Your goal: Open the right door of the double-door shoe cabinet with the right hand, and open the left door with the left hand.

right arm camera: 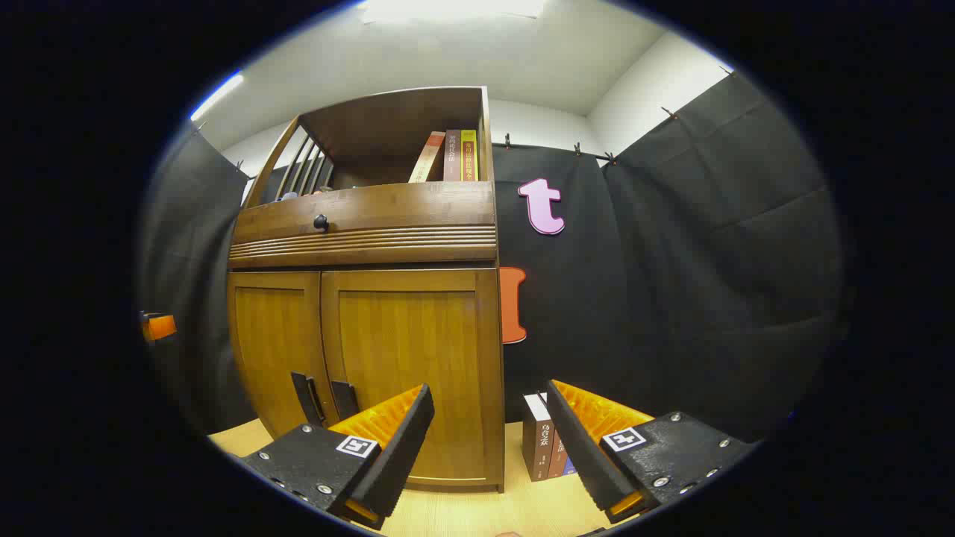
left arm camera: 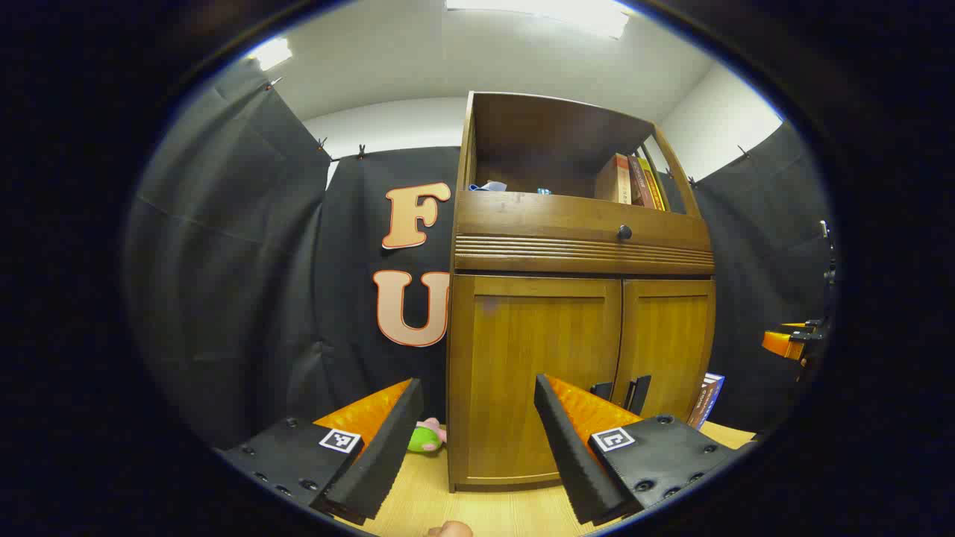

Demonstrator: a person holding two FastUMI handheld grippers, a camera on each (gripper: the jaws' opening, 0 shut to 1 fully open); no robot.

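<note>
Two doors on the wooden shoe cabinet stand closed, their edges meeting at a vertical seam. In the left gripper view the left door fills the lower front of the cabinet and the right door sits beyond it. Dark handles are mounted low on either side of the seam. In the right gripper view the same doors appear with the right door nearer and the left door farther off, handles again low at the seam.

Left gripper: fingers spread wide, nothing between them, held clear of the cabinet and facing the left door's outer edge. Right gripper: fingers likewise spread wide and empty, apart from the cabinet, facing its right front corner.

Above the doors runs a drawer front with a round dark knob. The open top shelf holds upright books, also visible in the right gripper view.

On the light wooden floor a small green and pink toy lies just beside the cabinet's left side. Further books stand on the floor just beside the cabinet's right side. An orange part of the other gripper shows at the far edge of each view; its finger state cannot be read there.
</note>
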